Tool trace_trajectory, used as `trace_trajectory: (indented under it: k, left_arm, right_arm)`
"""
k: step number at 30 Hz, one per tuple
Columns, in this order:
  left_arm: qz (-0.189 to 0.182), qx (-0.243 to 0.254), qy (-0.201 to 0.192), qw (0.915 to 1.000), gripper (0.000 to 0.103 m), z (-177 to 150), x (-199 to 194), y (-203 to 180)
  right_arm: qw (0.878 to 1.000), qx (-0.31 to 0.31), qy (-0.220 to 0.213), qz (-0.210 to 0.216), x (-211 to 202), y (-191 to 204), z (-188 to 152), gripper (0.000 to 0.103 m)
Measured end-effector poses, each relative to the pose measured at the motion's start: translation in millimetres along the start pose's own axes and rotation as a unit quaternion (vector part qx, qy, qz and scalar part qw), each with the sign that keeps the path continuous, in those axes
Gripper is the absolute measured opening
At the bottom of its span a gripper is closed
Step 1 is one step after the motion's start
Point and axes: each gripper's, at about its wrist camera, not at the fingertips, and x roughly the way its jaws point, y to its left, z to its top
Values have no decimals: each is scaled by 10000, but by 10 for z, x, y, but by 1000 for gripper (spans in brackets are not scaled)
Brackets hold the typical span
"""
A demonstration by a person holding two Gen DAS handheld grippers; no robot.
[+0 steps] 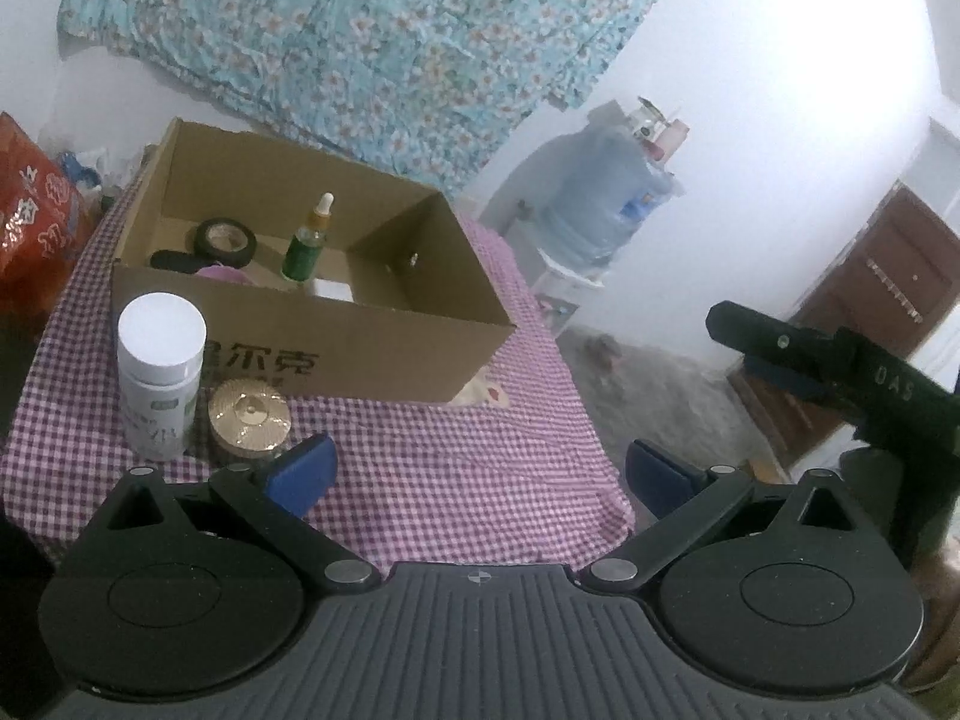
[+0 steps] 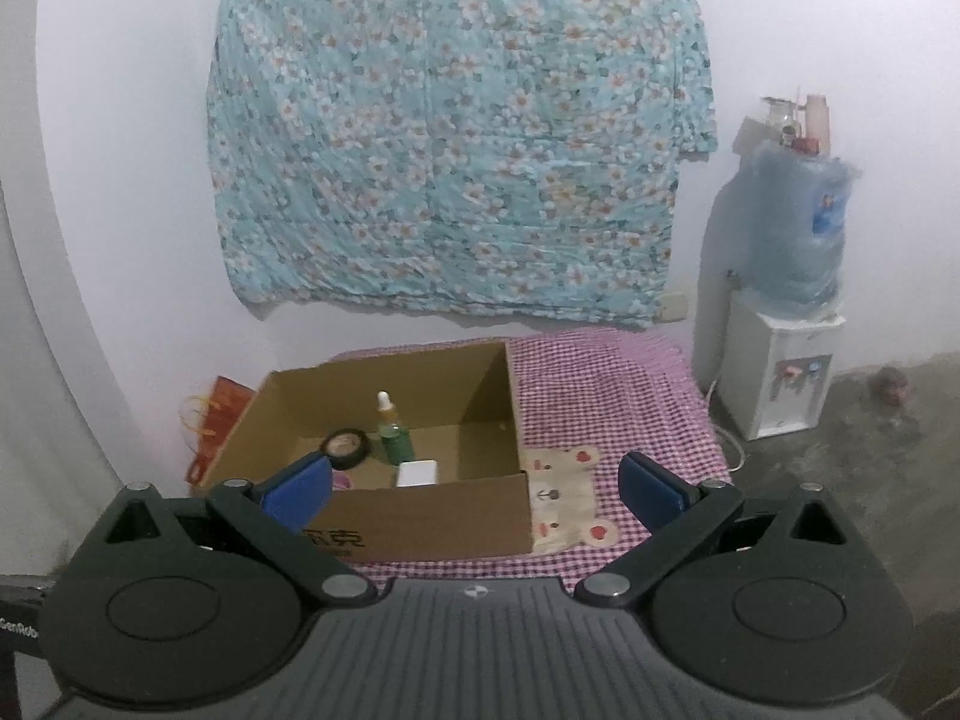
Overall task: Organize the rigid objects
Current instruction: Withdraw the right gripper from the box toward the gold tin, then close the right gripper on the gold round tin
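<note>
An open cardboard box [image 1: 384, 348] sits on a purple checked tablecloth [image 1: 456, 468]. Inside it are a green dropper bottle [image 1: 307, 243], a black tape roll [image 1: 225, 242], a small white box [image 1: 332, 289] and something pink. In front of the box stand a white capped bottle [image 1: 159, 372] and a round gold-lidded jar [image 1: 249, 420]. My left gripper [image 1: 480, 474] is open and empty, its left pad just right of the jar. My right gripper [image 2: 477, 483] is open and empty, held back from the box [image 2: 444, 516], where the dropper bottle [image 2: 393, 429], tape roll [image 2: 348, 447] and white box [image 2: 417, 473] show.
A red bag [image 1: 33, 210] lies left of the table. A water dispenser with a blue jug [image 2: 786, 312] stands to the right on the concrete floor. A floral cloth [image 2: 456, 138] hangs on the wall. A bear-print patch [image 2: 567, 504] lies right of the box.
</note>
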Motion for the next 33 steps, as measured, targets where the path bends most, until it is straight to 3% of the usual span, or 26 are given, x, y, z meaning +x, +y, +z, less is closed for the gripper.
trace_trajectory:
  k: [12,18,26,30,33]
  left_arm:
    - [92,-106,19,9999,103,24,24,180]
    - [491,26,328,9983,103,-58,248,327]
    - [1375,717,527,9865,103,-81,593,417]
    - [1575,767,678,9822,97,-102,776,537]
    - [1710,857,795,9783,92,-135,867,601]
  right_arm:
    - [9982,559,111,212,106,-186,-55,103]
    - [9947,684,636,426,474,-142,-142,103]
    - [9801,873,1279,1245,1136,111,-255,101]
    - [9656,995,1806,1585,1592,214,-400,90]
    - [9506,1127,2258,1807,1907,265,-553,70]
